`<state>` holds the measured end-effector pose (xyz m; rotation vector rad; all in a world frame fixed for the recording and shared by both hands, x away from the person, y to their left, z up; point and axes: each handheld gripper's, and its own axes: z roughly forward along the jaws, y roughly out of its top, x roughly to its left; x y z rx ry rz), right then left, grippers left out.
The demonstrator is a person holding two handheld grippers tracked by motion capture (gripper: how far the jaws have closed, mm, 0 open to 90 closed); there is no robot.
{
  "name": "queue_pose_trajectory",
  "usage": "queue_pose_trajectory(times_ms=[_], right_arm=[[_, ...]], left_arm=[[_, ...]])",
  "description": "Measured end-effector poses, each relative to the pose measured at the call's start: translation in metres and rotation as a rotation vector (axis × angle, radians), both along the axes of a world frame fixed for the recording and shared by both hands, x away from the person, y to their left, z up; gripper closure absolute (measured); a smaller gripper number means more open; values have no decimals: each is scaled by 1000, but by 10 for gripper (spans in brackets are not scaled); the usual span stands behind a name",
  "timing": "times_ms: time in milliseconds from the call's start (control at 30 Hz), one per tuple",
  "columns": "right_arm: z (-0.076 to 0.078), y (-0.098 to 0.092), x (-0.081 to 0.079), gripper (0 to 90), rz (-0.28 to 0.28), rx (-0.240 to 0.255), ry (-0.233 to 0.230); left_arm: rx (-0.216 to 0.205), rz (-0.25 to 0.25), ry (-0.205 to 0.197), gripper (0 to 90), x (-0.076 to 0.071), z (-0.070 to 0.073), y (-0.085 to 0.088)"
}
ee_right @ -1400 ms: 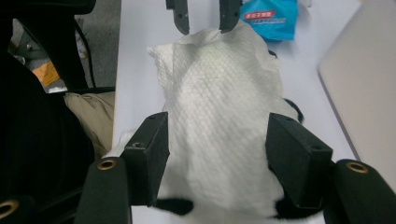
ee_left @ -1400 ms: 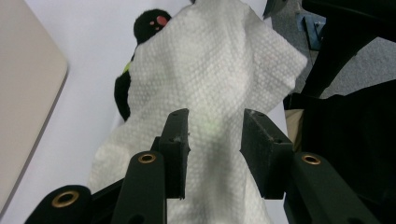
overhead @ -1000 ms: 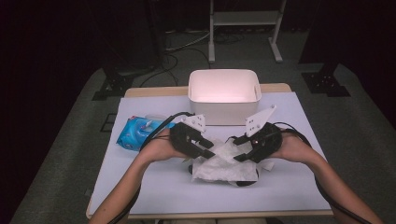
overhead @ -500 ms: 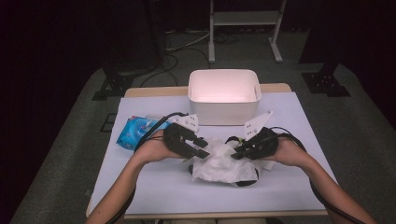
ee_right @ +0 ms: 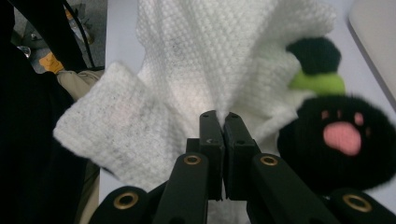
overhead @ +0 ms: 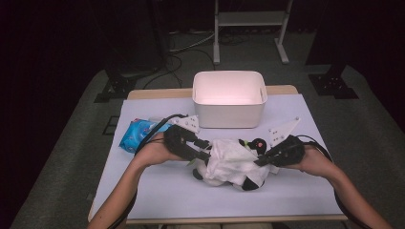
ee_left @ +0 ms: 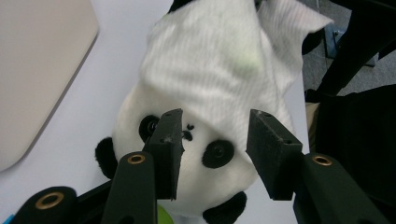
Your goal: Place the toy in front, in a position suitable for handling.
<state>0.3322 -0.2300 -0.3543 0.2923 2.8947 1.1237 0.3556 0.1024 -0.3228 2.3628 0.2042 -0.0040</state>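
Fingers of the left gripper (overhead: 203, 150) and right gripper (overhead: 261, 160) flank the panda toy (overhead: 248, 179) under a white cloth (overhead: 231, 160), lengthwise across the bench (overhead: 157, 191). Left gripper view: half-open astride the panda's face (ee_left: 196, 154), untouched. Right gripper view: fingers (ee_right: 211, 154) just pinched shut on the cloth. No writing legible.

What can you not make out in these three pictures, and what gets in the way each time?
- High view: the toy panda lies mostly under the white cloth, so its body is hidden.
- High view: the blue packet is too small for its print to be read.
- Right gripper view: the right claw is shut on the cloth; anything beneath the cloth is covered.
- Left gripper view: the tub is cut off by the edge.
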Motion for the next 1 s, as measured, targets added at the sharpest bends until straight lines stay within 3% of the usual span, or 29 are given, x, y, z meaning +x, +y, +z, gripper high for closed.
queue_pose_trajectory(times_ms=[200, 400, 600, 1000], right_arm=[[-11, -20, -3, 869, -27, 27, 40], [-19, -34, -6, 869, -54, 47, 51], [-26, -50, -8, 869, -97, 56, 73], [-36, -78, -13, 858, -159, 57, 87]], left_arm=[[18, 3, 25, 534, 4, -11, -1], [48, 16, 32, 498, 8, -20, -3], [56, 30, 31, 447, 13, -25, -3], [64, 13, 46, 382, 15, -37, -10]])
